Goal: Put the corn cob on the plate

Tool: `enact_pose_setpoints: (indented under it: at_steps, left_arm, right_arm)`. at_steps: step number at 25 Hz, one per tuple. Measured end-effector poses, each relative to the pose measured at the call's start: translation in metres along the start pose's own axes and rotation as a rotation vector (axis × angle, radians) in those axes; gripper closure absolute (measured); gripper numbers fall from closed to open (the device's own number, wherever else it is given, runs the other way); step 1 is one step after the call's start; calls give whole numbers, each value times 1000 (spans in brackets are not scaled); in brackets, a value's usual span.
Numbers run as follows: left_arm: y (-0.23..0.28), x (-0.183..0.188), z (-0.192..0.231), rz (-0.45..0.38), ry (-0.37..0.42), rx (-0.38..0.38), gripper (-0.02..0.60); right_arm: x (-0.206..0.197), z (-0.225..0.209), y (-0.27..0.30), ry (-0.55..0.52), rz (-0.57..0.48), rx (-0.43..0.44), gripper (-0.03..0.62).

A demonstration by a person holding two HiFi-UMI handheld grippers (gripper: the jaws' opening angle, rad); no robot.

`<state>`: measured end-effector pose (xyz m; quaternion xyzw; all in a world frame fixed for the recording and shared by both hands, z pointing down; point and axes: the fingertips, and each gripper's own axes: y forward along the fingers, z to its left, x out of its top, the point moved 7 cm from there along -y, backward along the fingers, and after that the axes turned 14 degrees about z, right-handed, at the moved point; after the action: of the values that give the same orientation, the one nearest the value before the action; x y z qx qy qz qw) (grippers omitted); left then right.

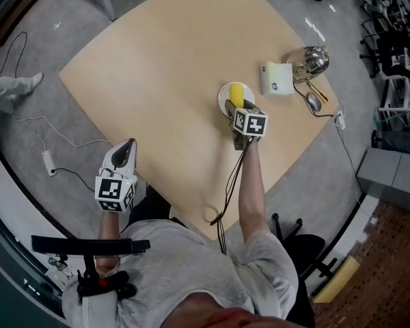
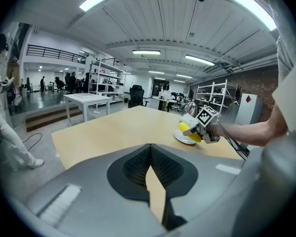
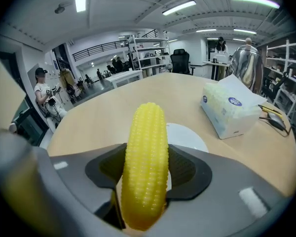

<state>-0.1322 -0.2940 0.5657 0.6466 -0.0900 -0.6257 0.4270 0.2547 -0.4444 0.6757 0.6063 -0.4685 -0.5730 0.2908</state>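
The right gripper [image 1: 236,108] is clamped on the corn cob [image 3: 145,167], its jaws pressing the cob's two sides about halfway along. The cob's long axis runs along the jaws and points away from the person, so its far tip sticks out past the jaws and over the white plate [image 3: 188,137]. From the head view the cob sits right above the plate (whether it touches yet, I cannot tell). The plate lies just ahead of and under this gripper, so the coming move looks like a short lowering and a release. The left gripper [image 1: 125,149] has its jaws together on nothing and hangs off the table's [image 1: 157,80] near edge, well apart from the plate.
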Motion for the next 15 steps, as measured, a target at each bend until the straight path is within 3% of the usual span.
enact_pose_setpoints:
  at_steps: [15]
  left_arm:
    - [1, -5, 7, 8, -28, 26, 561]
  right_arm:
    - [0, 3, 23, -10, 63, -19, 341]
